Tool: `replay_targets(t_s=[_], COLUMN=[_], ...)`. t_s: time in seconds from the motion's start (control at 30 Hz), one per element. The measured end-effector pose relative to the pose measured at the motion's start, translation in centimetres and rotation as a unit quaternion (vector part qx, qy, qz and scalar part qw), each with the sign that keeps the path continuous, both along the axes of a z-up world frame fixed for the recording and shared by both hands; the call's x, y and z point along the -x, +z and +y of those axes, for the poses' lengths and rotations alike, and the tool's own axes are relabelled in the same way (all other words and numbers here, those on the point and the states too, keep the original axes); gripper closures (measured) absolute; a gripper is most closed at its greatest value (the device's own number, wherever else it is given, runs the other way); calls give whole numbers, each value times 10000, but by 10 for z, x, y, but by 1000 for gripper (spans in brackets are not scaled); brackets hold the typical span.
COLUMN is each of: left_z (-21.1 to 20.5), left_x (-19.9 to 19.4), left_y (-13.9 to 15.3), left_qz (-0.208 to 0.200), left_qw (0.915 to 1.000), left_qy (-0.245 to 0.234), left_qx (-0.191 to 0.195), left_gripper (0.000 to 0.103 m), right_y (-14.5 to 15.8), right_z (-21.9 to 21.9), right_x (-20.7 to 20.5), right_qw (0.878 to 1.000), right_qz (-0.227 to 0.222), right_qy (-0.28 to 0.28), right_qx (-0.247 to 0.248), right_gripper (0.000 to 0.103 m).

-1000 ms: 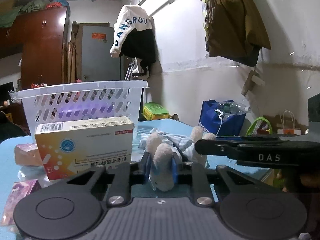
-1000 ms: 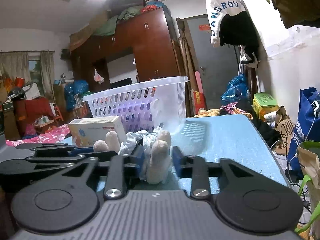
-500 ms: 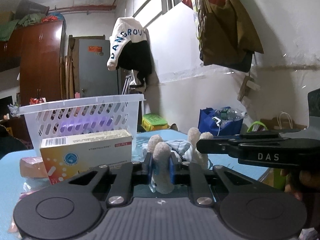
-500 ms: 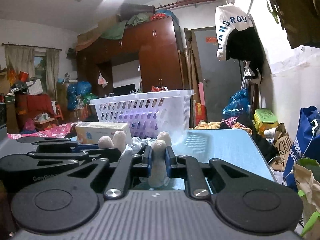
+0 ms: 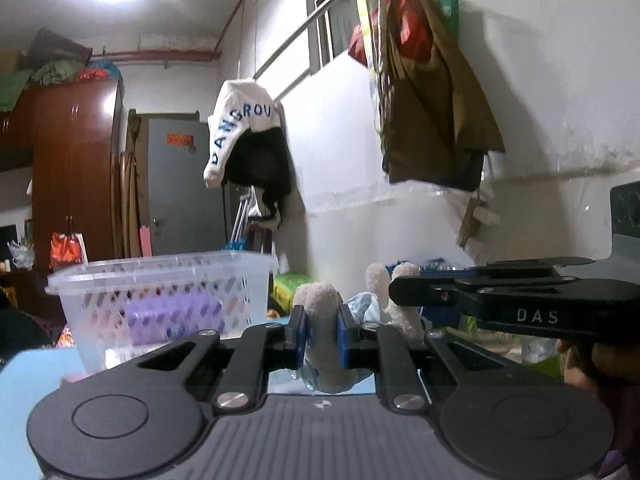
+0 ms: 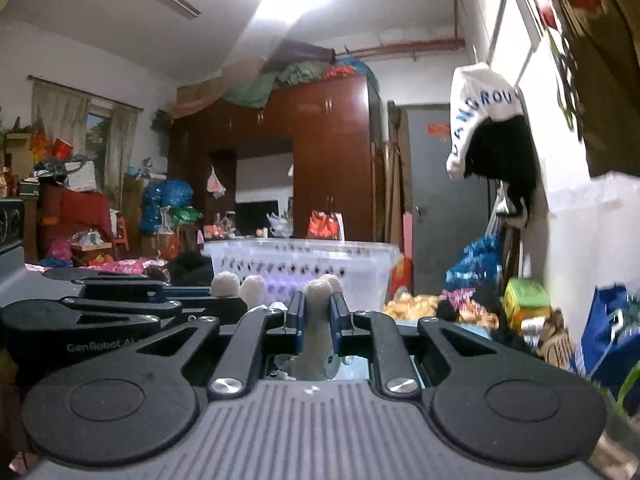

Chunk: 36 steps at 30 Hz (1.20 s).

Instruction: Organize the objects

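My left gripper (image 5: 321, 334) is clamped tight on one pale, fuzzy limb of the plush toy (image 5: 362, 312), blue pads pressing in from both sides. My right gripper (image 6: 317, 320) pinches another limb of the same toy the same way, and from the left camera I see it reaching in side-on, just right of the toy. I judge I am holding it by two limbs so the soft body hangs spread between the grippers and cannot flop on its way over a rim. The toy sits this side of the white slotted basket (image 5: 168, 300), near it and about level with its rim. Inside the basket something purple shows through the slots; motion blur keeps me from naming it.
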<state>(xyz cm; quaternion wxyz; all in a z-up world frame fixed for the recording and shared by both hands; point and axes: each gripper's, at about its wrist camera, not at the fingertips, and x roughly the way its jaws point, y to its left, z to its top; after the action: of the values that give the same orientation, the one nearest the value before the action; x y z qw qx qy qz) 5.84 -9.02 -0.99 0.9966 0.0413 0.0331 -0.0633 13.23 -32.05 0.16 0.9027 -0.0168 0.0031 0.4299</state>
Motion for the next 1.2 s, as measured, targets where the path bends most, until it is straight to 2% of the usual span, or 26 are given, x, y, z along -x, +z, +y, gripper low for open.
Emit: replay_targets(t_s=[0.13, 0.27, 0.4, 0.53, 0.7, 0.83, 0.97, 1.2], left_z=[10, 29, 62, 102, 156, 178, 185, 186], left_x=[-1, -9, -35, -79, -138, -165, -174, -177], left_y=[29, 75, 118, 140, 131, 114, 101, 87], left_qz=[-240, -626, -724, -378, 381, 743, 821, 676], left_qw=[9997, 9972, 9936, 9925, 9911, 9885, 9878, 9880], left_qy=[74, 331, 822, 1146, 1268, 1304, 1291, 1320], left_qx=[-50, -227, -280, -220, -134, -196, -277, -442], left_gripper=[85, 85, 85, 85, 85, 85, 85, 82], right_y=[35, 77, 103, 109, 82, 54, 39, 48], right_z=[18, 57, 106, 172, 233, 258, 265, 255], right_x=[-4, -24, -55, -91, -133, -152, -152, -141], right_qw=[9992, 9976, 9961, 9959, 9923, 9876, 9869, 9894], right_qz=[-318, -505, -267, 90, 638, 988, 923, 726], right_qy=[224, 464, 841, 874, 845, 870, 788, 616], right_qx=[-20, -64, -98, 206, 641, 851, 1058, 1094], right_gripper=[88, 88, 88, 88, 88, 88, 88, 86])
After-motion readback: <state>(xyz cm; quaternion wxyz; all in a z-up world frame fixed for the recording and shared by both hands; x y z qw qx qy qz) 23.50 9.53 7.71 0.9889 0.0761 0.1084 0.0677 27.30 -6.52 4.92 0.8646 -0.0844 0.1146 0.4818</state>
